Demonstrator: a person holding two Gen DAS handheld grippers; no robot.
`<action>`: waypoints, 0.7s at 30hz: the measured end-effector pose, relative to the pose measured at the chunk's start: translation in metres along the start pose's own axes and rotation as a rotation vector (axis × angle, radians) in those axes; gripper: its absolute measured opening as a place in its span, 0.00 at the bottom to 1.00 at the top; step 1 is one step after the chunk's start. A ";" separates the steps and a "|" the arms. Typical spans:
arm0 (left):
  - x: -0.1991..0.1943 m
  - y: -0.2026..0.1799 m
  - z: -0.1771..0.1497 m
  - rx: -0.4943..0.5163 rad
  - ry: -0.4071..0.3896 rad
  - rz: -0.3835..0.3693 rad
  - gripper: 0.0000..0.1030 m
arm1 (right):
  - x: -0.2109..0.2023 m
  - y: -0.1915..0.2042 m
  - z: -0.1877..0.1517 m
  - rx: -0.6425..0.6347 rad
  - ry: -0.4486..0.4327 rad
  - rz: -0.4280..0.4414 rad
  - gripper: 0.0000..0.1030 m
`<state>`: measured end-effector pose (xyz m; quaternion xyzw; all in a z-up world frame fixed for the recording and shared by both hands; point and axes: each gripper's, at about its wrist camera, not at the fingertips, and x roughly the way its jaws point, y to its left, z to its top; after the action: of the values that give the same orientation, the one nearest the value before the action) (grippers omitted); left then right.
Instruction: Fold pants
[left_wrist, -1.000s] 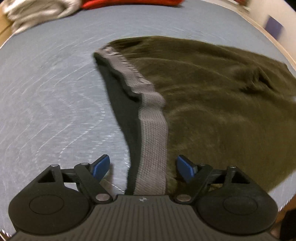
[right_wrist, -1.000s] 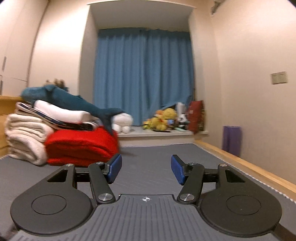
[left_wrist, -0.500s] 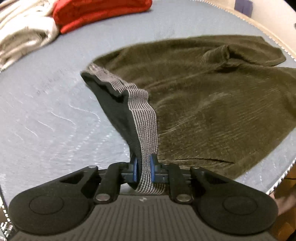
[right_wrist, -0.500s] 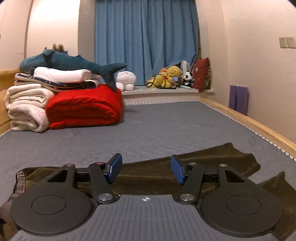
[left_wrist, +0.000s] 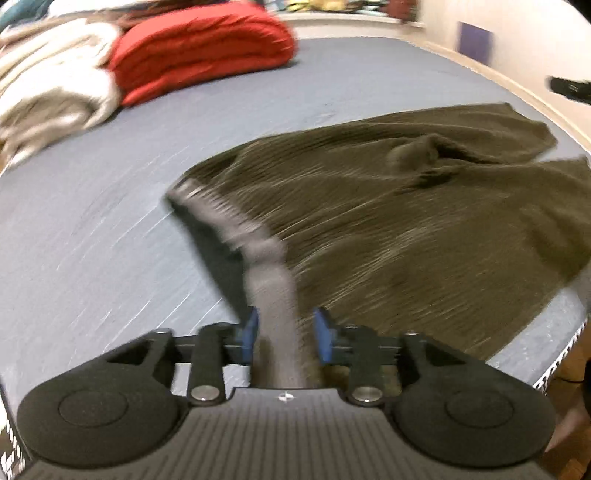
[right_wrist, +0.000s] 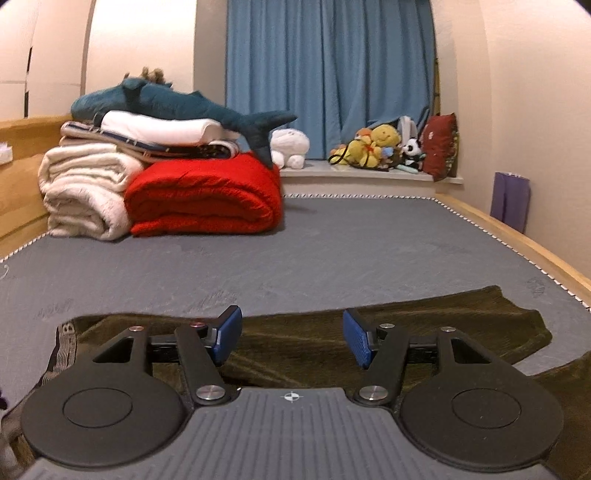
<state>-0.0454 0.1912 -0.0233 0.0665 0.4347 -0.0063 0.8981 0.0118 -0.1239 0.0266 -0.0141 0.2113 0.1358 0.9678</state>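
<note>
Dark olive corduroy pants (left_wrist: 406, 221) lie spread on a grey mattress (left_wrist: 92, 240). Their grey elastic waistband (left_wrist: 273, 291) runs up between the blue pads of my left gripper (left_wrist: 284, 334). The jaws stand a little apart with the band loose between them, and the view is blurred by motion. My right gripper (right_wrist: 291, 338) is open and empty, low over the pants (right_wrist: 461, 325), with the waistband (right_wrist: 64, 347) at its left.
A red folded blanket (right_wrist: 207, 195) and white rolled blankets (right_wrist: 85, 188) are stacked at the far left with a plush shark (right_wrist: 177, 105) on top. Soft toys (right_wrist: 376, 147) sit on the window ledge. A wooden bed frame (right_wrist: 517, 243) runs along the right edge.
My left gripper closed on the waistband half a second ago and now its jaws have parted again. My right gripper has tilted down toward the pants and stays open.
</note>
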 end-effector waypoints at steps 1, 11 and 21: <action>0.003 -0.008 0.002 0.033 -0.006 -0.012 0.42 | 0.001 0.002 -0.001 -0.010 0.006 0.002 0.61; 0.043 -0.018 -0.031 0.246 0.265 0.009 0.36 | -0.005 0.001 -0.004 -0.054 0.011 0.011 0.65; 0.015 -0.022 -0.003 0.181 0.136 -0.024 0.43 | -0.012 -0.026 0.001 0.014 0.004 -0.011 0.66</action>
<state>-0.0399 0.1709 -0.0392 0.1421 0.4930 -0.0518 0.8568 0.0089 -0.1522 0.0318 -0.0087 0.2141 0.1288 0.9682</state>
